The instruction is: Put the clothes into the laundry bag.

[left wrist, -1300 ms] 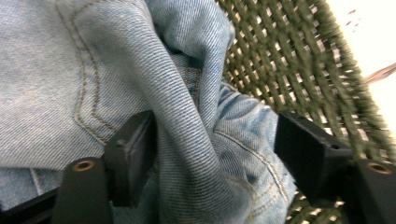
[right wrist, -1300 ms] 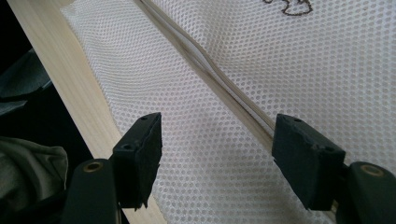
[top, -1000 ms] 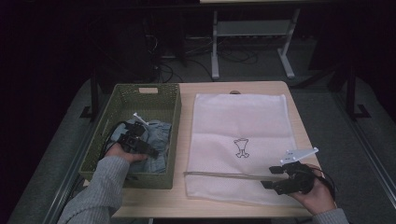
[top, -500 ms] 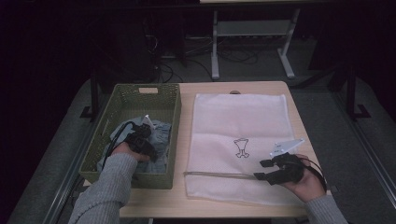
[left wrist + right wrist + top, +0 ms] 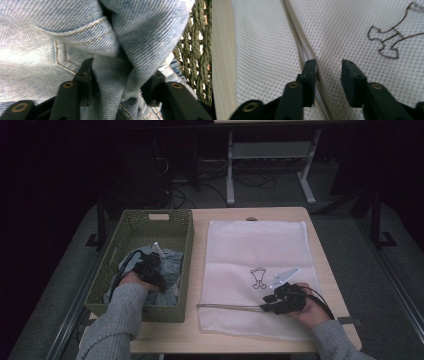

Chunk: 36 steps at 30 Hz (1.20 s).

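Nearest, on the worktop point(image 5: 190, 337), one white mesh bag point(image 5: 257, 270) lies flat, its zipper point(image 5: 227, 307) along the near edge; the right claw point(image 5: 267, 302) has been closing astride that zipper, pads not yet pressing. Left of the bag, one green woven basket point(image 5: 150, 220) holds one pair of jeans point(image 5: 170, 262); the left claw point(image 5: 120, 75) has been closing and grips a denim fold.

Pale blue denim garment point(image 5: 75, 37), crumpled in folds with tan stitching and a pocket seam showing, lying in the green woven basket point(image 5: 131, 227) at table left. White mesh laundry bag point(image 5: 257, 250), flat on the table beside it, dark outline drawing near the middle, zipper point(image 5: 299, 42) along its near edge.
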### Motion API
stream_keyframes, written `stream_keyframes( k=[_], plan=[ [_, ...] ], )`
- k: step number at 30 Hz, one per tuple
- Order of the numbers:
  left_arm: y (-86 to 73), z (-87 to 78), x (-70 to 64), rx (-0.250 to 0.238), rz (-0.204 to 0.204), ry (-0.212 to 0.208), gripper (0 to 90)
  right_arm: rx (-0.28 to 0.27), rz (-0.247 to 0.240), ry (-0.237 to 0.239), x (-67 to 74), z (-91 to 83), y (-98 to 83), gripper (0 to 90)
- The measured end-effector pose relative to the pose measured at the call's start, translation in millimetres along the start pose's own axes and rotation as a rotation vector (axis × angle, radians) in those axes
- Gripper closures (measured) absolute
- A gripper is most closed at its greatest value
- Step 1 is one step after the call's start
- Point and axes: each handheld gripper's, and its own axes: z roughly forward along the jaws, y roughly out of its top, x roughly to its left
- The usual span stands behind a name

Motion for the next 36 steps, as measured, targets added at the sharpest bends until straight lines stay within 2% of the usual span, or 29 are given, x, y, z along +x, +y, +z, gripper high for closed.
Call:
stream_keyframes(
  k=[2,5,14,17,21,24,25,27,31,34,36],
  plan=[
    [-0.9,-0.8,2.2,-0.005,-0.001,-0.008,59.8,0.021,-0.002,-0.006,0.2,3.0,-0.2,70.6],
    [-1.3,-0.6,2.6,-0.004,0.001,-0.009,63.7,0.020,0.000,-0.003,-0.5,3.3,0.3,75.4],
    [-0.4,1.0,-3.7,0.016,0.021,0.016,57.3,0.027,-0.066,-0.030,7.6,5.7,1.2,69.4],
    [0.7,1.9,-1.9,0.022,0.008,0.011,57.9,0.033,-0.081,-0.053,9.7,6.2,2.0,72.9],
    [0.7,1.4,-0.7,0.015,-0.006,0.009,64.4,0.039,-0.073,-0.064,9.8,6.0,2.6,79.5],
    [-2.0,-1.9,-2.8,-0.011,0.022,0.017,69.4,0.049,-0.074,-0.073,9.8,5.6,3.2,86.0],
    [-3.7,-3.7,-1.7,-0.023,0.027,0.010,71.8,0.050,-0.067,-0.061,9.0,5.3,3.1,87.2],
    [-8.6,-9.8,2.4,-0.055,0.039,-0.022,74.7,0.053,-0.048,-0.036,6.8,4.1,2.6,87.6],
    [-16.9,-20.4,7.3,-0.103,0.056,-0.051,79.6,0.050,-0.028,-0.004,5.2,1.0,2.8,87.9],
    [-24.2,-28.3,10.7,-0.141,0.070,-0.082,80.6,0.046,-0.032,0.003,5.7,-4.1,6.8,88.0],
    [-29.9,-33.0,13.7,-0.179,0.064,-0.121,80.8,0.039,-0.028,0.007,5.3,-8.6,10.3,87.9]
  ],
)
